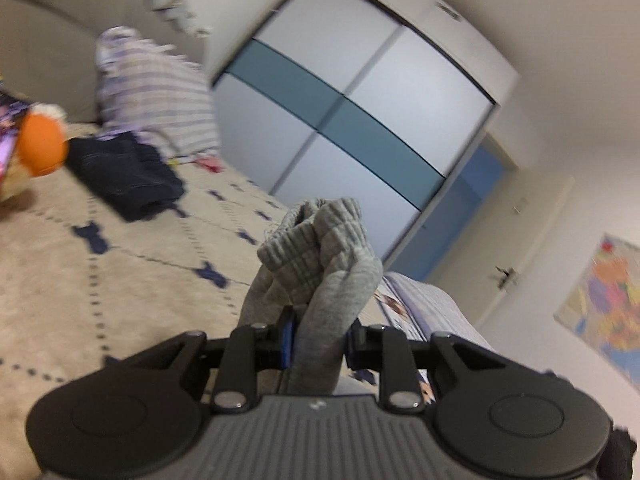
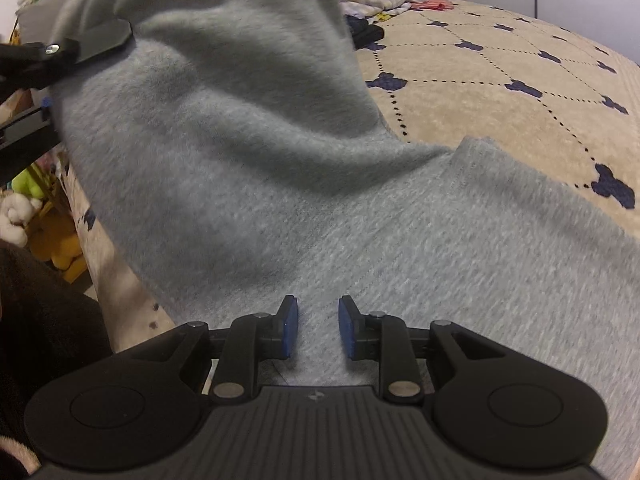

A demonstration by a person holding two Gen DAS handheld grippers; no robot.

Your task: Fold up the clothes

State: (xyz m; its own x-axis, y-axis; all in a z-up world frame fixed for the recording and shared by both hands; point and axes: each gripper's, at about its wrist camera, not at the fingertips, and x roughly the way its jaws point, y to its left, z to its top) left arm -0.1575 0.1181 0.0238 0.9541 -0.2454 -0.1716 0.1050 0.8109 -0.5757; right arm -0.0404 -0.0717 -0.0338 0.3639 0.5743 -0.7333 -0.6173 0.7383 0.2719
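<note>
Left wrist view: left gripper (image 1: 318, 334) fingers clamp one ribbed-cuffed grey fleece garment (image 1: 320, 264), lifted above the quilted bed (image 1: 120, 280). Right gripper (image 2: 319, 328) fingers part-spread, grey cloth lying between them, unpinched.

1. A beige bedspread (image 2: 500, 64) with dotted diamond lines and dark blue motifs covers the bed.
2. A wardrobe (image 1: 352, 108) with pale sliding doors and a teal band stands behind it.
3. A striped pillow (image 1: 160, 96) leans at the head of the bed.
4. An orange ball-like shape (image 1: 42, 146) shows blurred at the left edge.
5. A colourful map (image 1: 604, 308) hangs on the white wall.
6. A door handle (image 1: 506, 274) sits beside it.
7. Yellow and white soft toys (image 2: 36, 216) lie on the floor.
</note>
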